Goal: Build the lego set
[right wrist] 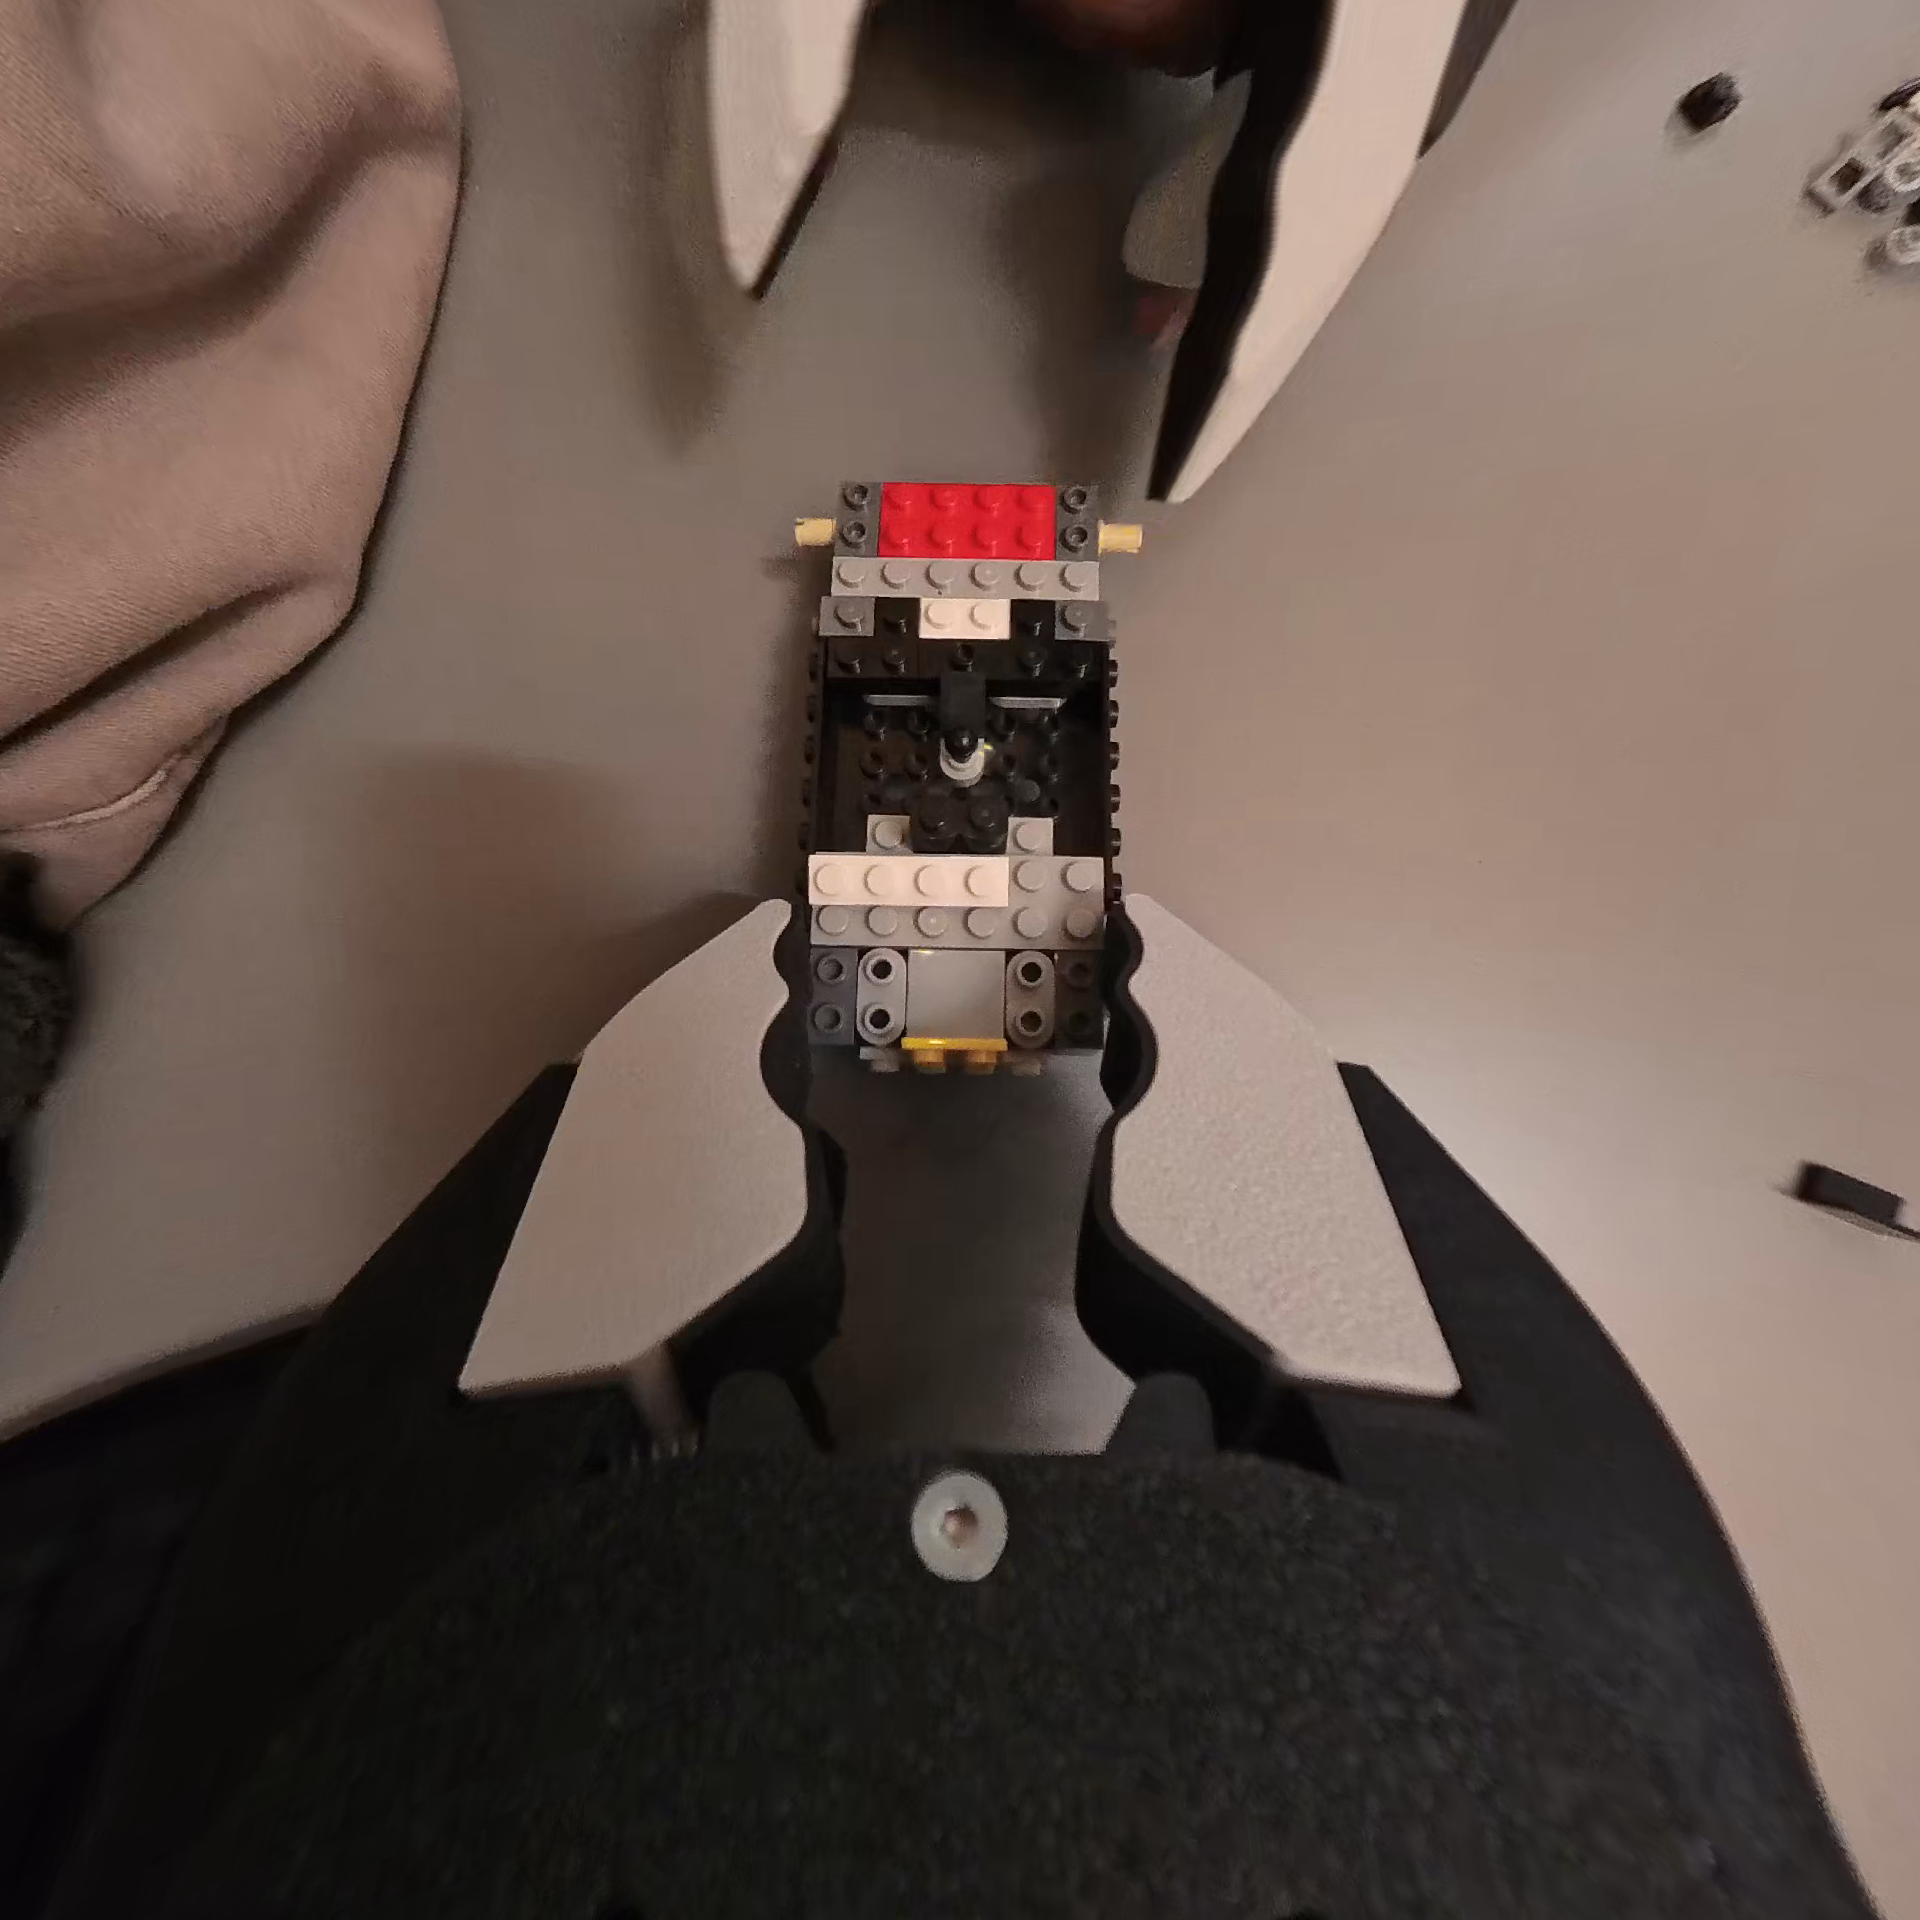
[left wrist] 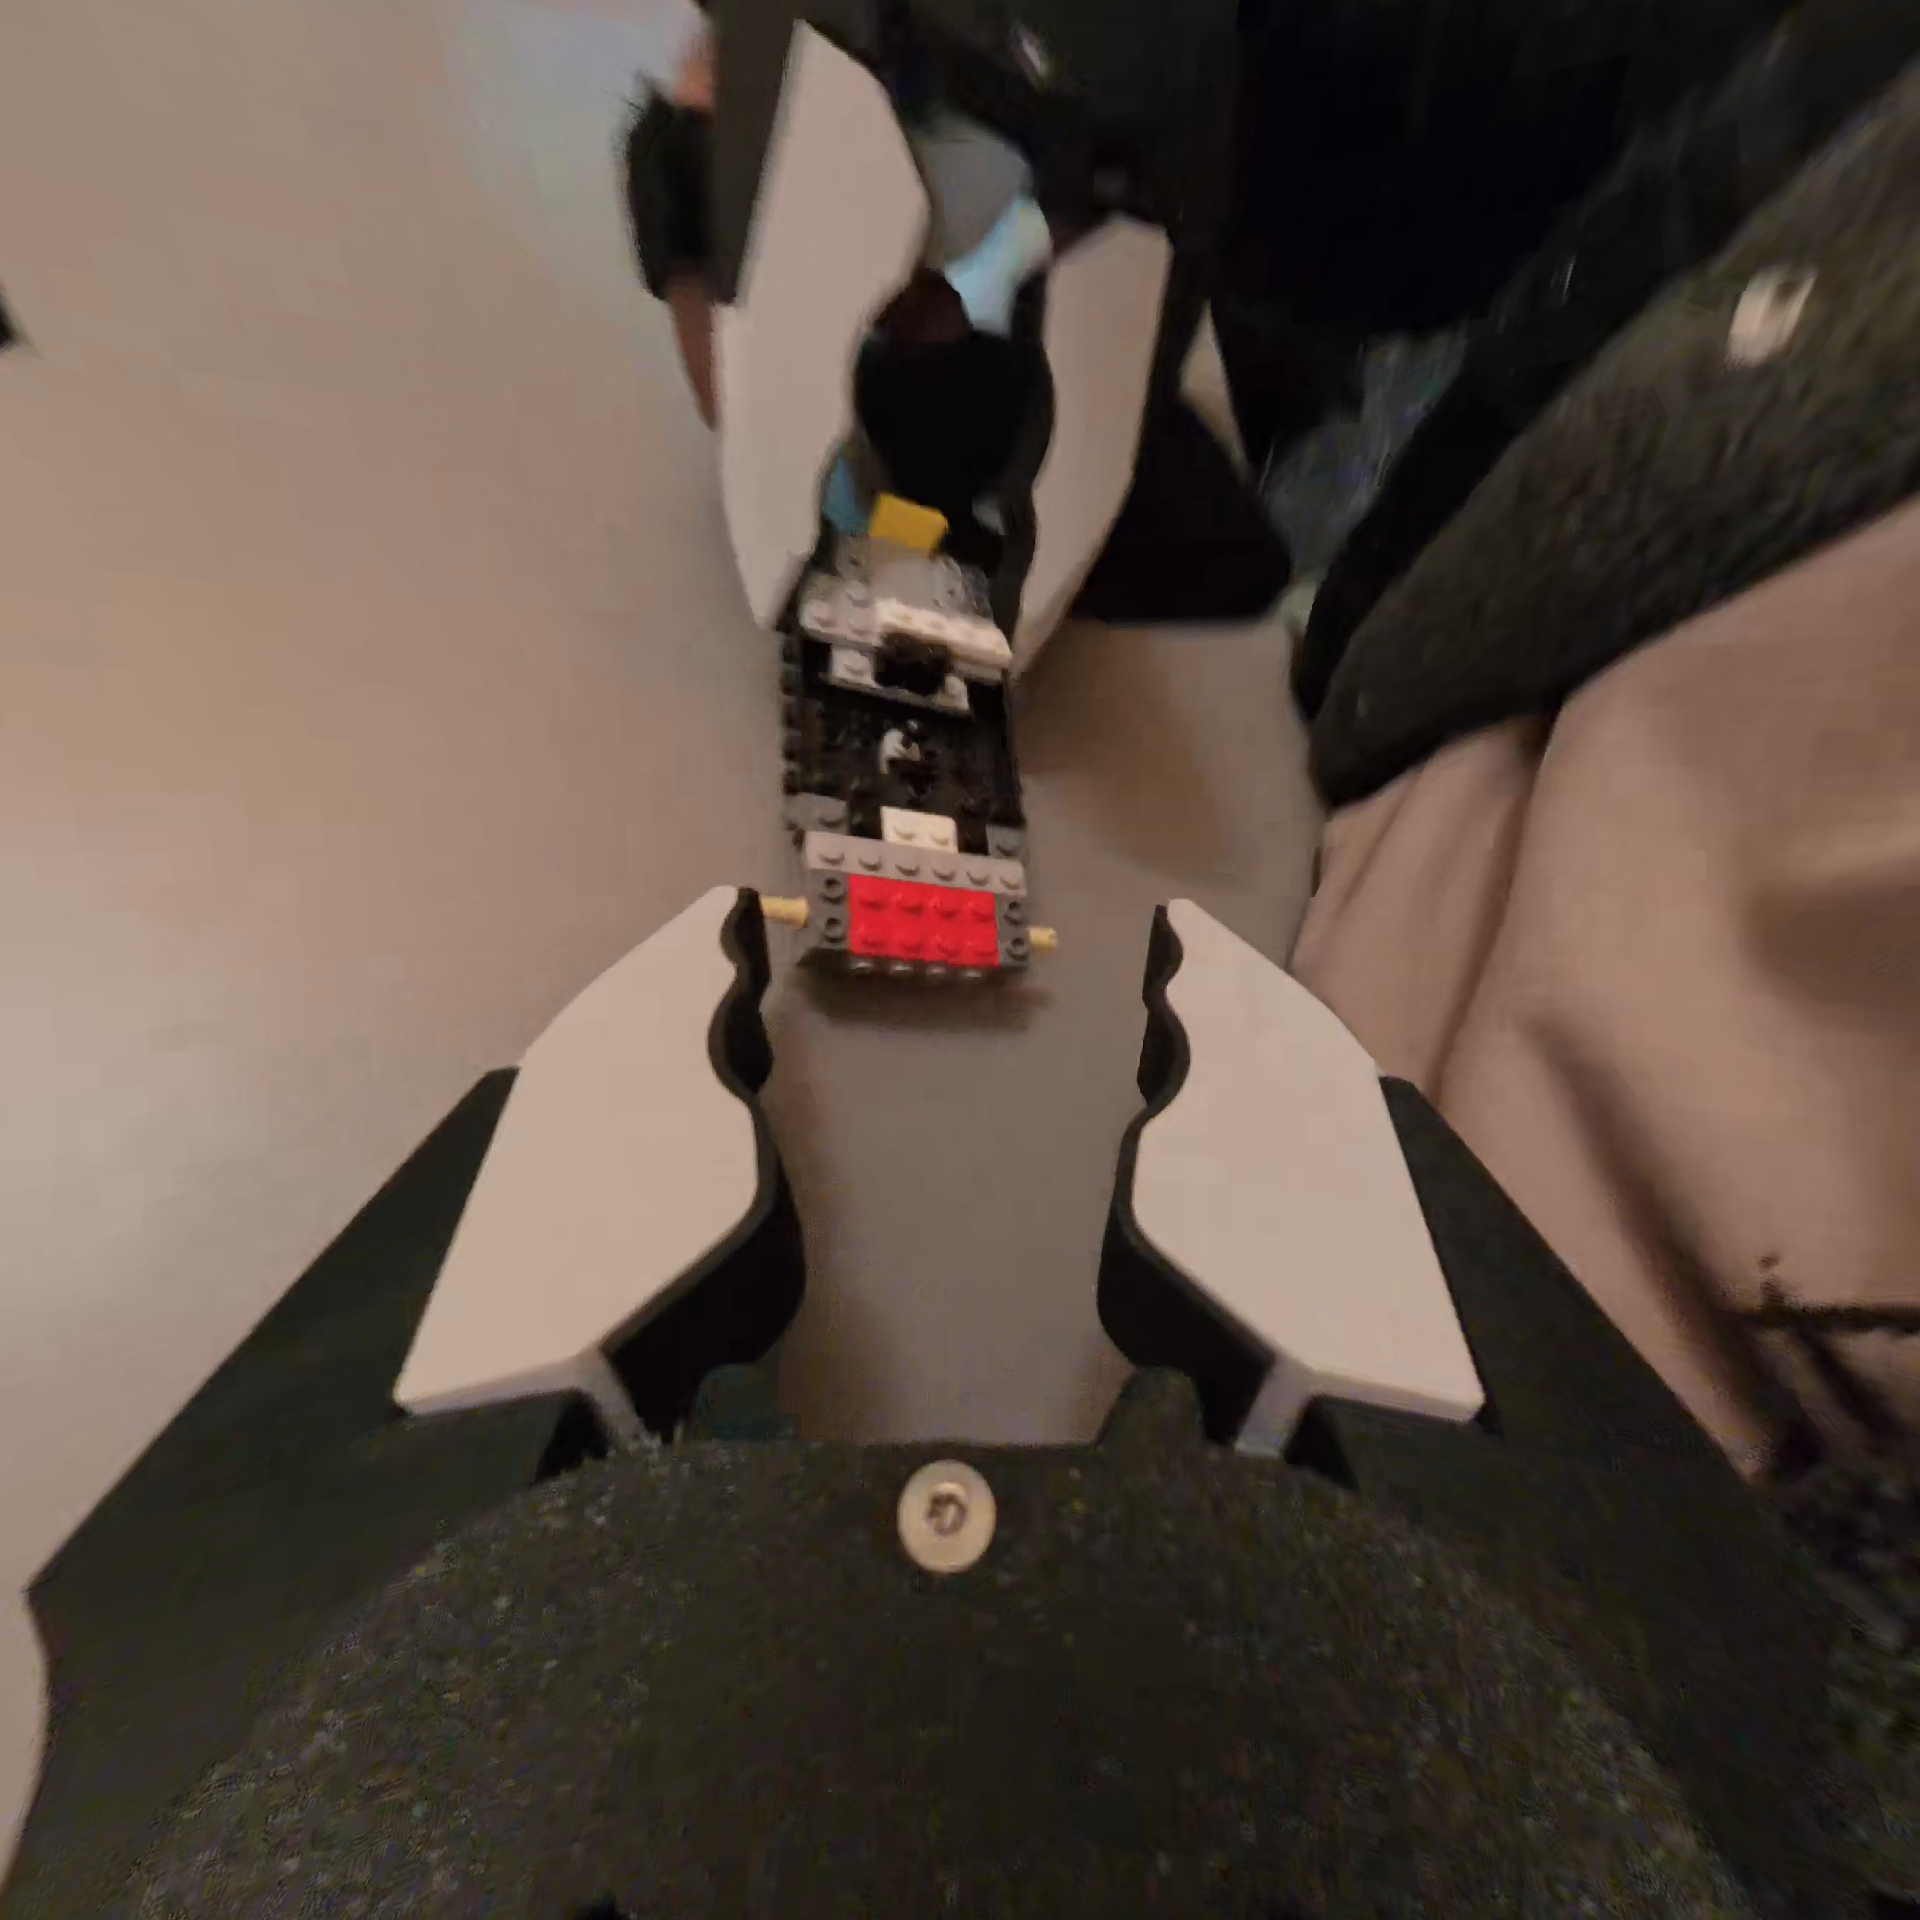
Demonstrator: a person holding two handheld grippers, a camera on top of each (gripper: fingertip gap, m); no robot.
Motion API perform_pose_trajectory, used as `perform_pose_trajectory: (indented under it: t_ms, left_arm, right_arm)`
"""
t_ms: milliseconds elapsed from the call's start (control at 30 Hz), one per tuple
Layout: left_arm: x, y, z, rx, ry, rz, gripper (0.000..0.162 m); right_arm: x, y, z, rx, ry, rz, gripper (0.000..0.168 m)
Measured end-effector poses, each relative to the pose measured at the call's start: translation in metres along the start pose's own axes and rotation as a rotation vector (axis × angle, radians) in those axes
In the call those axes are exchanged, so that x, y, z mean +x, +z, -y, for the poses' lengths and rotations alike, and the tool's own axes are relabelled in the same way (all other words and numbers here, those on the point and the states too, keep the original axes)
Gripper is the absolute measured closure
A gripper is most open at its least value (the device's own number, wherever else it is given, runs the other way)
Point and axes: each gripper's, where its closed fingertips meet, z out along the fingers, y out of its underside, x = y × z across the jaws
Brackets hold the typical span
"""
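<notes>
The lego build (right wrist: 961,769), a long half-finished vehicle body in black and grey, lies flat on the pale surface (right wrist: 1455,831), studs up, stretched lengthwise between the two tongs. Its open black middle faces upward, which leaves the interior free for further pieces. At the far end in the right wrist view sits a red plate (right wrist: 966,517) with a tan pin (right wrist: 1120,537) sticking out at each side, likely axles waiting for wheels.

The right tongs (right wrist: 956,977) close on the near end of the build, one finger pressed against each flank beside the grey plates and a small yellow piece (right wrist: 951,1049). Gripping by the sides rather than from above keeps the studded top clear and probably steadies the body against pushing. In the left wrist view the same grip shows at the far end of the model.

The left tongs (left wrist: 951,956) stand apart and hold nothing, their tips just short of the red-plate end, one each side of it and well wider than the body. That placement reads as readiness to take the free end or to fetch another part; which one cannot be told.

Farther out, a fold of beige cloth (right wrist: 187,343) lies left of the build. To the right, well apart, small loose pieces (right wrist: 1870,177) and a dark piece (right wrist: 1849,1190) rest on the surface, within reach as supply.
</notes>
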Motion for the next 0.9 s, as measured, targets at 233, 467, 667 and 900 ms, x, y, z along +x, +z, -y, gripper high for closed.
perform_pose_trajectory:
  t_ms: [233,467,667,900]
  left_arm:
    - [-0.013,-0.008,0.024,0.218,-0.549,-0.149,0.11]
    - [0.009,0.008,0.045,0.339,-0.772,-0.376,0.125]
    - [0.007,0.01,0.056,0.462,-0.896,-0.446,0.145]
    - [-0.006,0.006,0.057,0.568,-0.972,-0.391,0.145]
  right_arm:
    - [0.002,-0.022,0.01,0.024,-0.037,-0.013,0.115]
    - [0.008,-0.043,0.031,0.036,-0.107,-0.015,0.115]
    - [0.014,-0.046,0.033,0.025,-0.095,0.0,0.115]
    - [0.024,-0.059,0.041,0.174,0.136,0.045,0.105]
